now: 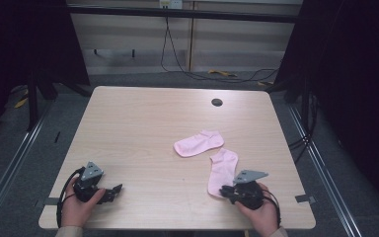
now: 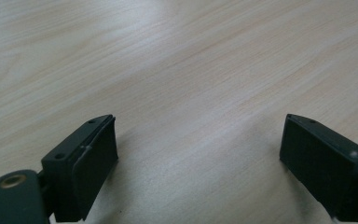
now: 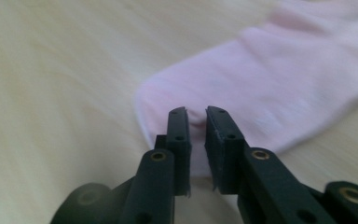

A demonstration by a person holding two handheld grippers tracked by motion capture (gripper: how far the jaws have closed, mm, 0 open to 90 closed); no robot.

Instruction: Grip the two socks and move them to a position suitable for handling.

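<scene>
Right gripper view: near sock toe hem is pinched by right tongs; left tongs spread, idle on tabletop. Next, likely lifting toward second sock.

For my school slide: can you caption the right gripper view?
Right gripper fingers pinching the toe of a pink sock on the wooden table.

Wooden table, grey floor, dark curtains
</scene>
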